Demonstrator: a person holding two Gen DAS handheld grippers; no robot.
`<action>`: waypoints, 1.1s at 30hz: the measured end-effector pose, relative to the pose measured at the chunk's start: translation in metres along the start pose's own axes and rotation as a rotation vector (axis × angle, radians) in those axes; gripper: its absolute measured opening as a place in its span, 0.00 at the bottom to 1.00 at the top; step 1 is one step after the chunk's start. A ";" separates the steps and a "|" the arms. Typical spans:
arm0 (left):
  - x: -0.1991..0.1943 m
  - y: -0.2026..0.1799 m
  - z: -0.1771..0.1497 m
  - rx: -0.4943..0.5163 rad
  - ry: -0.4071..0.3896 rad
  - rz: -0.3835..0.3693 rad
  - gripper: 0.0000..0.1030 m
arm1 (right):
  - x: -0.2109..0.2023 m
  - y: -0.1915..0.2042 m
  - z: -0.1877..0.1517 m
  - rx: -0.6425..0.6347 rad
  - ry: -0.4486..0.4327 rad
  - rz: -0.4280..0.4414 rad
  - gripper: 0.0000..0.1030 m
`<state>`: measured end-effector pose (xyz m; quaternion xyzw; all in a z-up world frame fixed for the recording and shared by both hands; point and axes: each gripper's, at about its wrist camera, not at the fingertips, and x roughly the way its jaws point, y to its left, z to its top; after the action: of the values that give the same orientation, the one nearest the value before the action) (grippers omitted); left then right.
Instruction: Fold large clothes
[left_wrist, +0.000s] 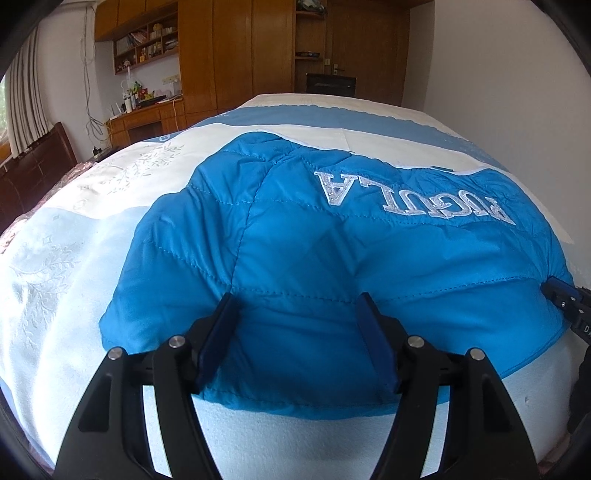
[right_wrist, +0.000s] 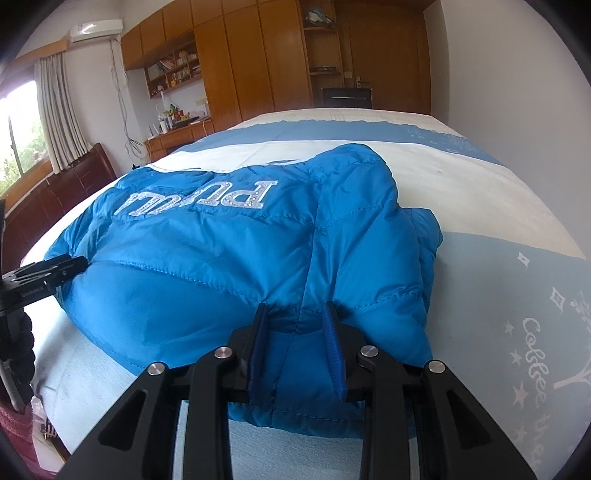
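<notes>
A bright blue quilted jacket with silver lettering lies folded on the bed; it also shows in the right wrist view. My left gripper is open, its blue pads astride the jacket's near hem at the left side. My right gripper is narrower, its pads pressing a pinch of the jacket's near hem at the right side. The right gripper's fingers show at the far right of the left view, and the left gripper shows at the left of the right view.
The bed has a white and light-blue patterned cover. A dark headboard stands at the left. Wooden wardrobes, a cluttered desk and a door stand beyond the bed's far end. A white wall runs along the right.
</notes>
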<state>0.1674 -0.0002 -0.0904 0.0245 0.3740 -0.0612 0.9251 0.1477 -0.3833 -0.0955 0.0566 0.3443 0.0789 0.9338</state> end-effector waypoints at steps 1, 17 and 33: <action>-0.004 -0.002 0.000 0.005 0.001 0.003 0.67 | 0.000 0.000 0.000 0.000 0.000 0.000 0.29; -0.053 0.037 -0.025 -0.134 0.049 0.096 0.71 | 0.000 -0.001 0.000 0.010 -0.001 0.010 0.29; -0.020 0.088 -0.031 -0.501 0.110 -0.168 0.78 | -0.003 -0.002 0.000 0.017 -0.002 0.019 0.29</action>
<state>0.1428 0.0917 -0.0987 -0.2331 0.4281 -0.0418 0.8722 0.1461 -0.3861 -0.0938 0.0679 0.3433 0.0849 0.9329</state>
